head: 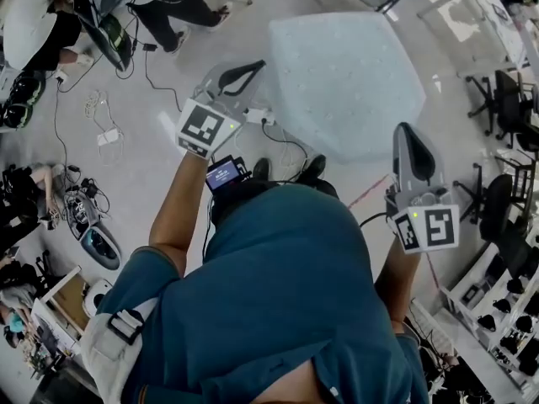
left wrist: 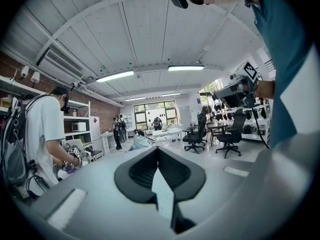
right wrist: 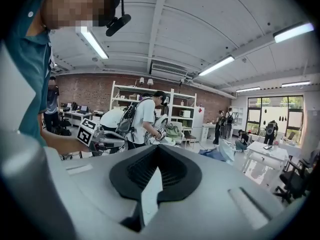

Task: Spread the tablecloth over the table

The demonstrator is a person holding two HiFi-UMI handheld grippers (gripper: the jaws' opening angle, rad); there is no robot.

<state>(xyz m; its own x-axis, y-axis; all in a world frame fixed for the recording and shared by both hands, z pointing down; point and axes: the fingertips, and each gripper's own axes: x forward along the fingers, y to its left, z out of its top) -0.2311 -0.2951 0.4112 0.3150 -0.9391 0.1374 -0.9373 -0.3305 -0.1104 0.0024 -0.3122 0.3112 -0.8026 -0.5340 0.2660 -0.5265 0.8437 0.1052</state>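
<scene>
- Grey workshop floor [head: 126, 183] is stretching under the whole scene, with loose cables [head: 97, 108] trailing across it at the left.
- Nearest the camera, one person in a teal shirt [head: 278, 293] is standing with both forearms reaching forward and holding two claws, one in each hand.
- The left claw [head: 253, 67] is pointing up and to the right in the head view. Its own view is showing the jaws [left wrist: 159, 151] pressed fully together with nothing gripped.
- The right claw [head: 408, 137] is pointing straight up the head view. Its jaws [right wrist: 159, 149] are likewise meeting tightly and carrying nothing.
- Two marker cubes are showing, one on each claw [head: 205, 127] [head: 428, 228].
- Two dark shoes [head: 286, 168] are peeking out just past the shirt.
- Beyond the shoes, one pale tablecloth [head: 345, 78] is lying spread flat and covering the counter beneath it, which is staying hidden. It is sitting ahead of both claws and apart from them. One corner is pointing back toward the person, and the outline is looking about as broad as long, so no long axis is standing out.
- Two black office chairs [head: 505, 99] are standing at the right.
- Two other people [head: 34, 15] are working at the far upper left.
</scene>
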